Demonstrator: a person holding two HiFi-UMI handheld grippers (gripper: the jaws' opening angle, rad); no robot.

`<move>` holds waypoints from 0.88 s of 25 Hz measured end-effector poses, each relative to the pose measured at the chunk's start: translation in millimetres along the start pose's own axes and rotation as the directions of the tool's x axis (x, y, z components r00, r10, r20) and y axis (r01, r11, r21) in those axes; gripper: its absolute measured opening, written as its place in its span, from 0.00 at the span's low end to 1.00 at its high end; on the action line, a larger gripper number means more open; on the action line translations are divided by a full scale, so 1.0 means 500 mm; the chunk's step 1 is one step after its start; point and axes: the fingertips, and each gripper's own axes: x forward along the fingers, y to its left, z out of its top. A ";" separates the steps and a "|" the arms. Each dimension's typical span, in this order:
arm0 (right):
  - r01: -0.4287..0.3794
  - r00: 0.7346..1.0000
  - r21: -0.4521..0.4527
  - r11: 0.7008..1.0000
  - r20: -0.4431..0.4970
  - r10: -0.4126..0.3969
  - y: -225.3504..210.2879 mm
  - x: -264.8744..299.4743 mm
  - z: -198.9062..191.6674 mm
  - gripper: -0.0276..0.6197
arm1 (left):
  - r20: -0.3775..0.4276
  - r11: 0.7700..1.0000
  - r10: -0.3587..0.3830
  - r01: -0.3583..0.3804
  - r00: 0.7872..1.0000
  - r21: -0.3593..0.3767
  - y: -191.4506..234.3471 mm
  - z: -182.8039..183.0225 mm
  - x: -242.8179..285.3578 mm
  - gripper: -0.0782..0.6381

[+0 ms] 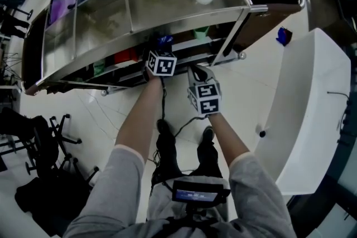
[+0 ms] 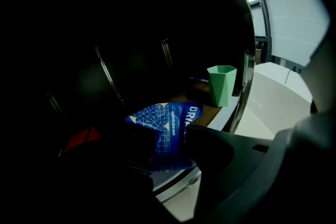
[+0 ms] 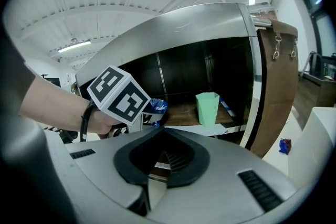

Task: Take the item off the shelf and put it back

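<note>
Left gripper view: we had the blue packet pinched at the shelf's front edge

The left gripper was clamped on the packet's near side, probably the only part reachable under the steel top. That top hid nearly all of the grip in the head view, so only this camera showed it. The right gripper hung back outside, jaws together and empty, we'd guess just staying clear. Its view showed the packet poking past the left's marker cube, and the green cup upright further right along the same board.
</note>
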 end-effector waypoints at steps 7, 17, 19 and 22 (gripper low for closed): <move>0.003 1.000 0.005 1.000 -0.006 -0.003 -0.007 0.000 -0.016 0.06 | -0.003 1.000 0.007 -0.007 1.000 -0.011 0.016 0.014 0.034 0.41; 0.014 1.000 0.013 1.000 -0.019 -0.014 -0.023 -0.011 -0.036 0.06 | -0.022 0.999 0.022 -0.023 1.000 -0.036 0.022 -0.009 0.059 0.49; 0.015 1.000 0.013 1.000 -0.020 -0.014 -0.026 -0.014 -0.037 0.06 | -0.016 0.999 0.011 -0.011 1.000 -0.053 0.019 -0.014 0.063 0.55; 0.017 1.000 0.016 1.000 -0.021 -0.017 -0.031 -0.016 -0.040 0.06 | 0.023 0.999 0.004 -0.002 1.000 -0.049 0.012 -0.011 0.068 0.68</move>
